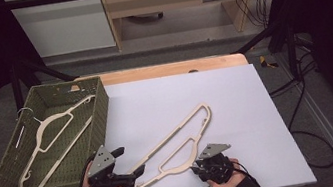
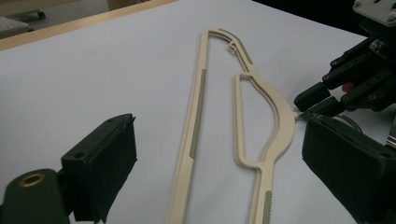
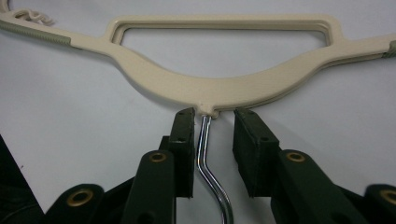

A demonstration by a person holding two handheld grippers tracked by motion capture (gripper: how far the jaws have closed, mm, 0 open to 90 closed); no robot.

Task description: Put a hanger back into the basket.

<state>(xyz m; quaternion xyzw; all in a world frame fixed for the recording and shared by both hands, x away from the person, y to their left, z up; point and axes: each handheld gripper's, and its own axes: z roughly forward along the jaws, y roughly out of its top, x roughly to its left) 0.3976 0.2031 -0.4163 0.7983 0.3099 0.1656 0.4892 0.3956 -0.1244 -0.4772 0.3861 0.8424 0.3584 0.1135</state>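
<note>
Cream plastic hanger point(image 1: 177, 145) flat on the white board point(image 1: 238, 112), lower centre.

Right gripper point(image 3: 212, 135) narrowly open around its chrome hook point(image 3: 208, 158), untouched; left gripper point(image 2: 219, 168) wide, empty. Woven basket point(image 1: 98, 109) upper left.

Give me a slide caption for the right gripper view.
Right gripper straddles the chrome hook of a cream hanger, pads not yet touching.

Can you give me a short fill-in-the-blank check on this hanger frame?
1. The cream hanger on the white mat has a hook made of ____.
2. That hook sits between the fingers of the ____ gripper.
3. The woven basket holds ____ more hangers.

Missing words: metal; right; two
</note>
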